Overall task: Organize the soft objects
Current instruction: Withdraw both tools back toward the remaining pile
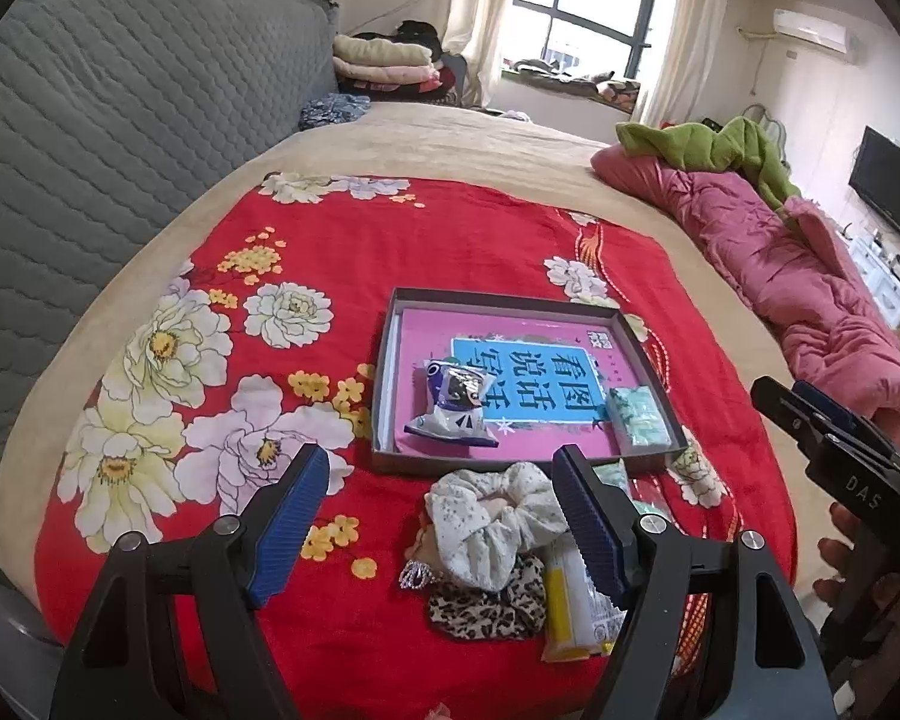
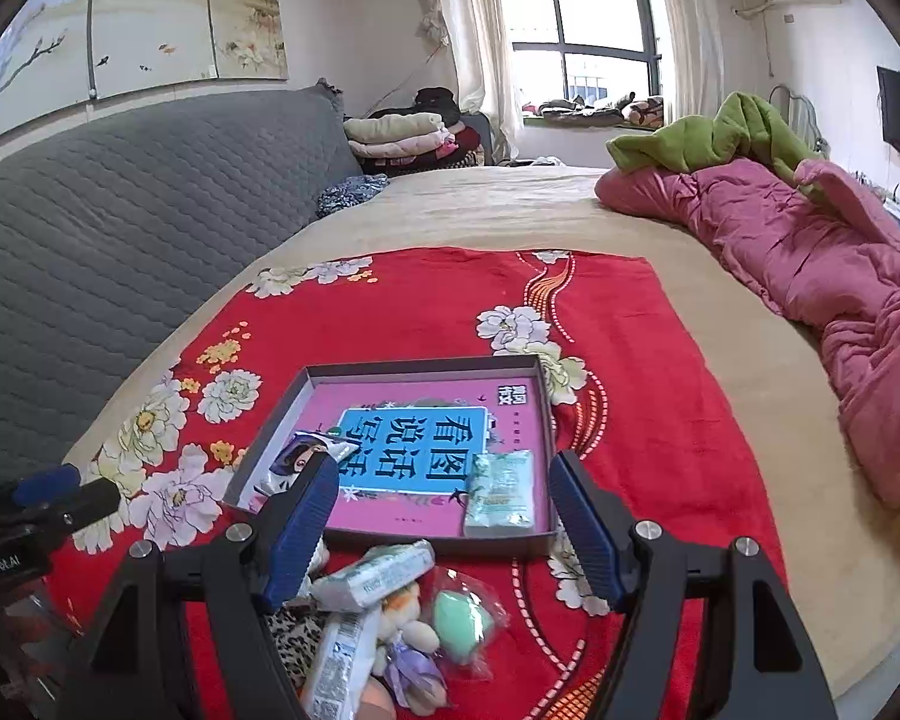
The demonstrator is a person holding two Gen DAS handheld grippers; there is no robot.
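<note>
Where my own fingers cross the heap, I lose parts of it: my left gripper (image 1: 441,525), jaws wide and empty, hides the edge of a crinkled white scrunchie (image 1: 495,519) over a leopard-print scrunchie (image 1: 486,606). My right gripper (image 2: 444,531), equally spread and holding nothing, covers a glossy snack packet (image 2: 306,462) inside the shallow grey tray (image 2: 543,396). Below it, a small plush doll (image 2: 411,642) lies half buried beside a bagged green sponge (image 2: 465,621) on the fleecy red blanket (image 2: 660,420).
</note>
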